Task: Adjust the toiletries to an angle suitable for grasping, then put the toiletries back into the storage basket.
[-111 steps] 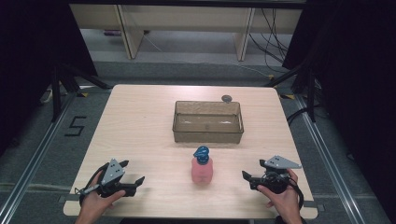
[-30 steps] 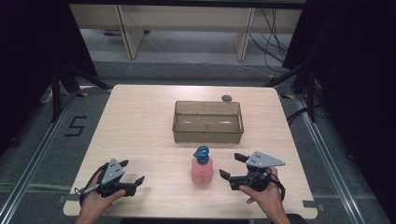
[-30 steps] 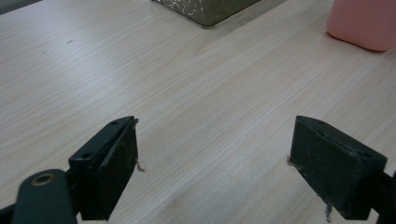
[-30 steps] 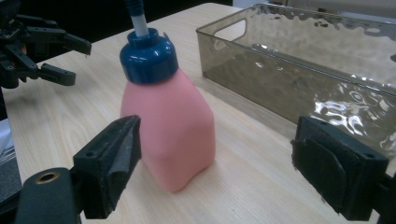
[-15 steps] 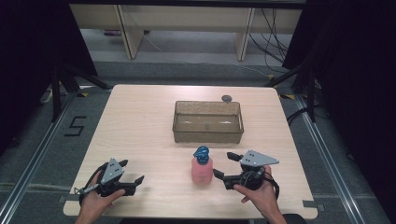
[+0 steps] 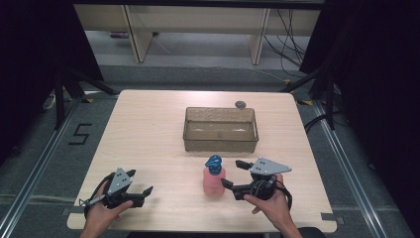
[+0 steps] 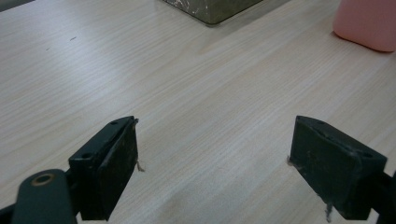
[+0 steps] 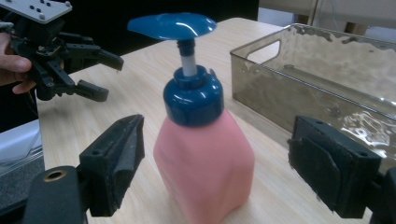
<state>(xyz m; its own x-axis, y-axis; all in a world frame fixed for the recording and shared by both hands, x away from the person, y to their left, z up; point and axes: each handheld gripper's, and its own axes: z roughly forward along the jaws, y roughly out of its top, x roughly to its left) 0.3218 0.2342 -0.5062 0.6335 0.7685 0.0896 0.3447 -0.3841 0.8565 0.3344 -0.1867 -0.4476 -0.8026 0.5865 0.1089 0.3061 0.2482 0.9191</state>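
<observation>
Right gripper [image 6: 232, 173] closing in with jaws parted, straddling the pink pump bottle [image 6: 214, 177] untouched, clear bin [image 6: 221, 130] standing just behind, left gripper [image 6: 140, 186] lying released on the table [image 6: 148, 129], well apart.

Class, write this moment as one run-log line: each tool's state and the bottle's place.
right tool: open, just closing, astride pink pump bottle, untouched | left tool: open, empty | bottle: upright near clear bin

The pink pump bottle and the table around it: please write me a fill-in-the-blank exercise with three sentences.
1. The pink bottle has a pump top of ____ colour.
2. The bottle stands between the open jaws of the ____ gripper.
3. The clear bin behind the bottle is ____ inside.

Missing words: blue; right; empty
</observation>
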